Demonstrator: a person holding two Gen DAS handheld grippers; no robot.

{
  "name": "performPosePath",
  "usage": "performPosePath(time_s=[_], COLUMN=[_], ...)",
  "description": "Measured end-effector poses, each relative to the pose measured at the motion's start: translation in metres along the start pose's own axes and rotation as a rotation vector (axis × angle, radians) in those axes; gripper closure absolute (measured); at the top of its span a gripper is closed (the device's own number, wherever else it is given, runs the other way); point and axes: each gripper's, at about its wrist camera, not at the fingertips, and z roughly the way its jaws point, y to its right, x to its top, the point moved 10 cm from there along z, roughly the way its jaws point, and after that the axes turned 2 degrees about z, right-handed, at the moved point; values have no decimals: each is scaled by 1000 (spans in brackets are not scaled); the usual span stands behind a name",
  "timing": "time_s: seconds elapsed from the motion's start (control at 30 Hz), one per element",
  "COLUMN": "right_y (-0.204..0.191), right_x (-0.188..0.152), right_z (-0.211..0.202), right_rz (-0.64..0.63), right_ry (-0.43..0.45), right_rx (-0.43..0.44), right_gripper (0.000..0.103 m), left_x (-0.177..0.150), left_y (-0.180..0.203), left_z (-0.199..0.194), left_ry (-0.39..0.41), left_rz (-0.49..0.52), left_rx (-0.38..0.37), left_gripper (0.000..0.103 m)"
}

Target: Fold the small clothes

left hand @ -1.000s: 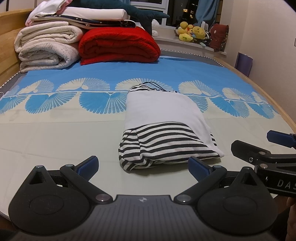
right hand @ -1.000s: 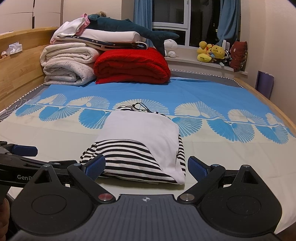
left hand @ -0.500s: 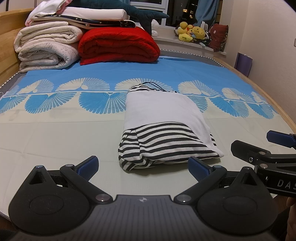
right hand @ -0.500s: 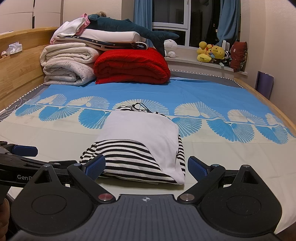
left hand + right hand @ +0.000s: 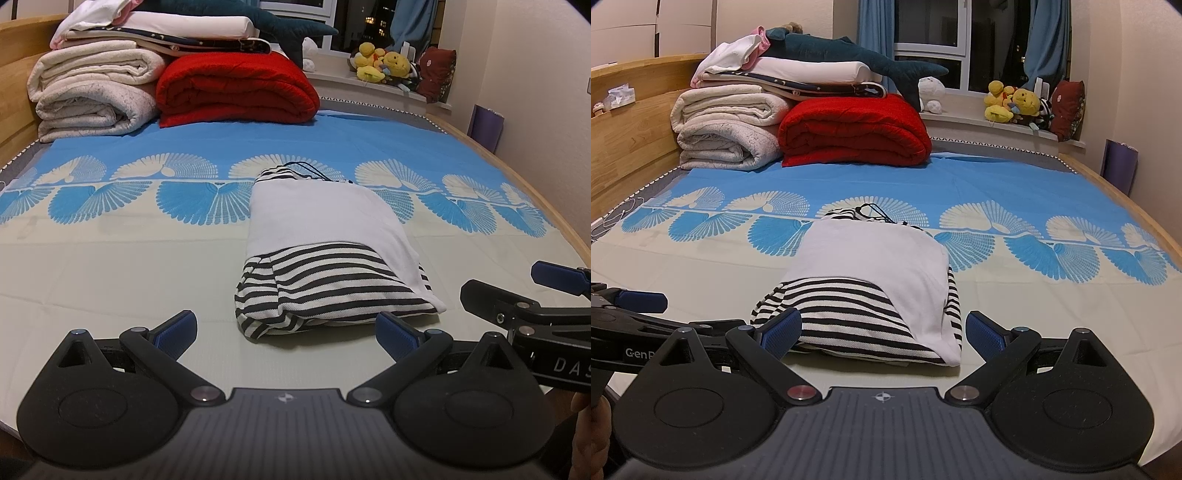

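1. Bed sheet (image 5: 110, 266): blue at the far half with pale fan prints, cream at the near half, spread flat and bearing everything else.
2. Stacked bedding at the far left: cream blankets (image 5: 724, 129) rolled below, a white pillow (image 5: 812, 72) and a dark plush shark (image 5: 849, 55) on top, a folded red blanket (image 5: 236, 88) just beside them to the right.
3. Folded garment (image 5: 325, 251): lying mid-sheet, across the line where blue meets cream, well apart from the bedding. Plain white panel on top, black-and-white stripes showing at the near end and along the right edge, a thin dark cord poking out at the far end. Compact rectangular bundle, near edge rounded and slightly puffed.
4. Left gripper (image 5: 286, 326): spread wide, blue pads apart, nothing between them, held low just short of the garment's near left corner.
5. Right gripper (image 5: 882, 332): likewise spread wide and empty, pads flanking the garment's near edge without visibly touching it.
6. Yellow plush toys (image 5: 1012, 101) on the window sill, far right.
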Motion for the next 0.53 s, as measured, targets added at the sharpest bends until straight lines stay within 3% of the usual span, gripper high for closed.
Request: performPosePath(time_s=[0.53], right_y=[-3], right_x=[-4], right_z=[1], right_rz=[2], right_ry=[-4], right_rx=[2], right_gripper=[8], left_x=[-1], left_y=[-1], left_z=[3], left_ry=[1], left_rz=[-3], left_rx=[2], left_gripper=[0])
